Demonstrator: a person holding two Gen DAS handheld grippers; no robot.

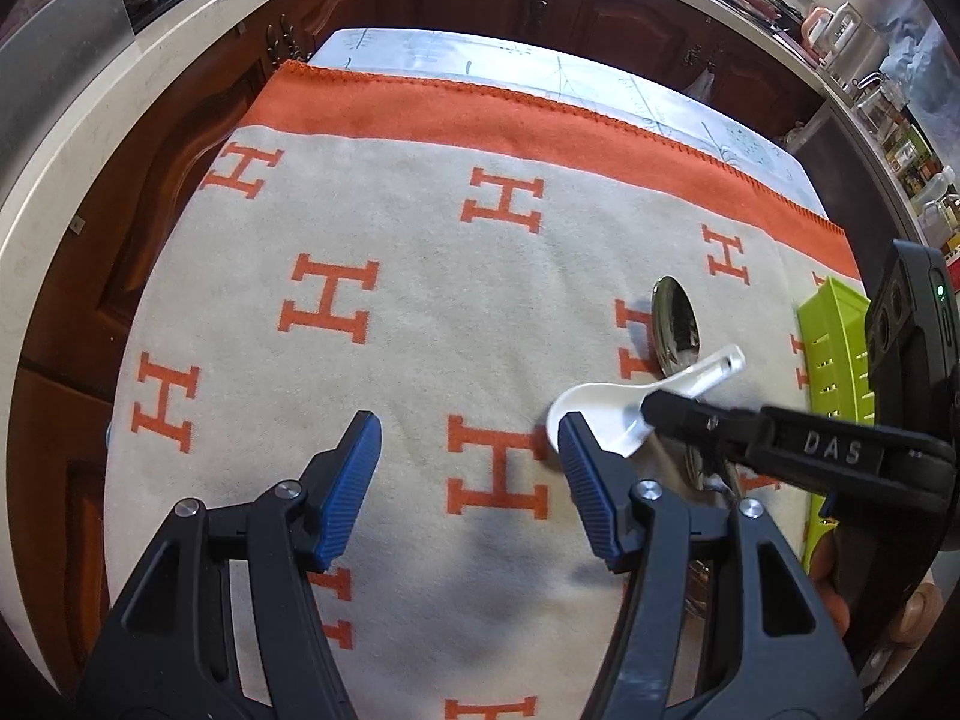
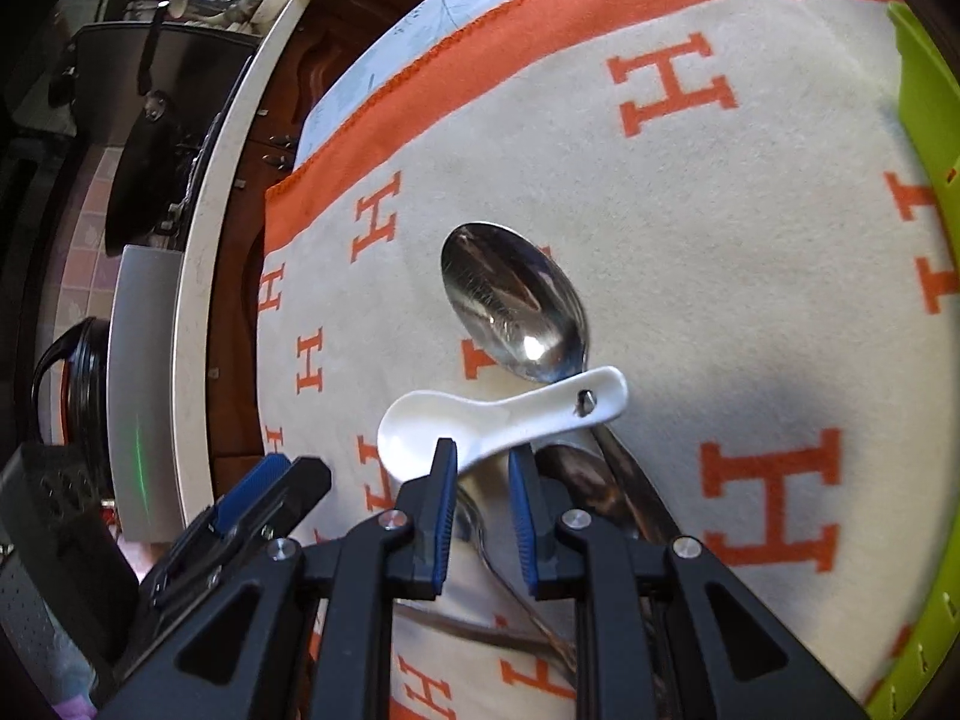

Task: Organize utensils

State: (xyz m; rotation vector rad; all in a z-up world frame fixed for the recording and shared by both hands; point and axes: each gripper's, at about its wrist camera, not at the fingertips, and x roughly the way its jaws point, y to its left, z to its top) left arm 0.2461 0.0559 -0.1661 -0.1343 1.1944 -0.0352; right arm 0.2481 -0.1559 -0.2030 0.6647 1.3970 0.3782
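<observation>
Left gripper (image 1: 468, 450) hangs wide open over the H blanket (image 1: 420, 228), nothing between its 2 blue pads. Right gripper (image 1: 651, 411) reaches in from the right onto the white spoon (image 1: 606, 402), which lies across a metal spoon (image 1: 677, 324). Green tray (image 1: 834, 348) at the right edge.

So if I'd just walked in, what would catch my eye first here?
Probably the cream blanket with big orange H letters and an orange border, spread over the table. Next, the white ceramic spoon lying across a shiny metal spoon, with the right tongs straddling its neck. A lime green tray sits at the blanket's right edge, and the left tongs hang open beside the spoons.
</observation>
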